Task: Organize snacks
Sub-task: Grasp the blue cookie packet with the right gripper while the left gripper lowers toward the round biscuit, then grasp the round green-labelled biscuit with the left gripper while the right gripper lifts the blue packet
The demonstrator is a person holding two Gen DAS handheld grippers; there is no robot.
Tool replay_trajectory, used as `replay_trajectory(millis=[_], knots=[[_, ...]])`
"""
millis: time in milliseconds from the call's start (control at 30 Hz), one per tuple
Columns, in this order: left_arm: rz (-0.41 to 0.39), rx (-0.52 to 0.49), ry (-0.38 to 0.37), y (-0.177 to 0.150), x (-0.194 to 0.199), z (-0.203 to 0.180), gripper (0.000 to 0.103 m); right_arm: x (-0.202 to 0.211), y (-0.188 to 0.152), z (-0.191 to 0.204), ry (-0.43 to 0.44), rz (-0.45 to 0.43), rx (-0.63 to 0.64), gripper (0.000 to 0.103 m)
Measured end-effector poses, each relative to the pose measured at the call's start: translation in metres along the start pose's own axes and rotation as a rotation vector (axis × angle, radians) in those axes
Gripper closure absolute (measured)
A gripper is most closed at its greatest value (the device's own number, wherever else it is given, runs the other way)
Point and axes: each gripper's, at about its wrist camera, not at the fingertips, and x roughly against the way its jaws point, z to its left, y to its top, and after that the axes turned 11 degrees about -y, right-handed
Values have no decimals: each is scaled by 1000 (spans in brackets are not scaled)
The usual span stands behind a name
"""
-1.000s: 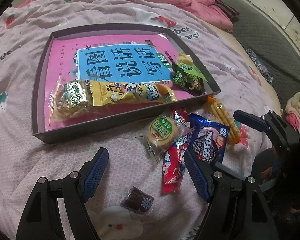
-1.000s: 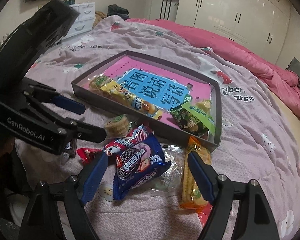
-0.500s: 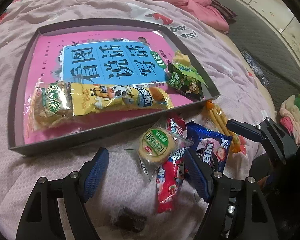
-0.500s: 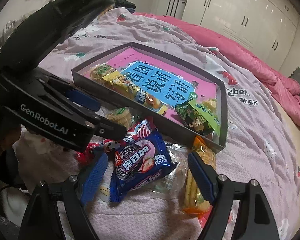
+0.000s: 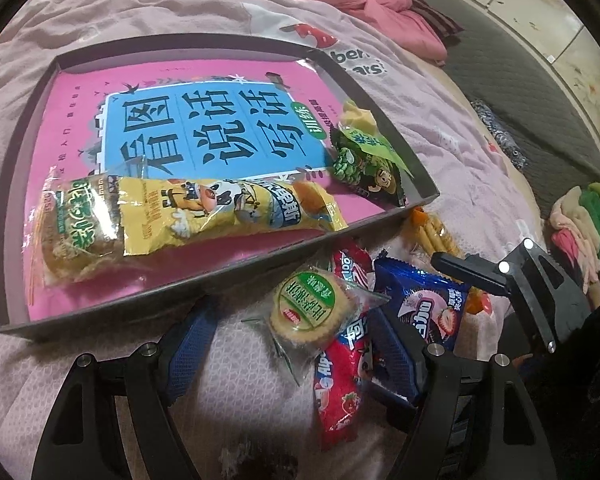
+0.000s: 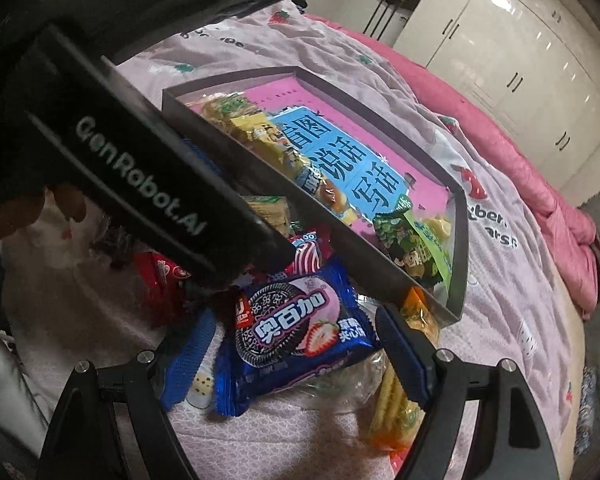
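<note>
Left gripper: jaws spread wide, blue pads on either side of the round biscuit pack, holding nothing; it hangs low over the bed just in front of the tray's near wall.
Right gripper: jaws spread, flanking the blue cookie pack without pinching it.
Dark wrapped sweet: blurred, on the quilt at the lower edge of the left wrist view, nearer than the left gripper's fingers.
Round biscuit pack: clear wrapper, green label, lying on the quilt between the left gripper's pads, resting partly over the red candy packet.
Red candy packet: long, lying lengthwise beside the right pad, its far end under the biscuit pack.
Blue cookie pack: strawberry sandwich cookies, face up between the right gripper's pads, lying on a clear wrapper.
Orange wafer stick pack: just beside the blue pack, running toward the tray's corner.
Tray: shallow, dark-walled, on the bed beyond the loose snacks, lined with a pink and blue book cover.
Yellow cake packs: inside the tray, along its near wall.
Green snack bag: inside the tray, in the near right corner.
Bed quilt: pale pink with strawberry prints, under everything.
</note>
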Motion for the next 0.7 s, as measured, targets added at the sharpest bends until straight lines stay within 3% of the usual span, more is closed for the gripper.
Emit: replay_trajectory(millis=[167, 333, 700], knots=[[1, -3, -7, 2, -3, 1, 27, -3, 0, 2, -5, -10, 19, 34], [10, -16, -29, 3, -7, -1, 37, -2, 1, 1, 8, -27, 16, 42], [8, -14, -66, 6, -8, -3, 52, -2, 0, -22, 66, -22, -87, 45]])
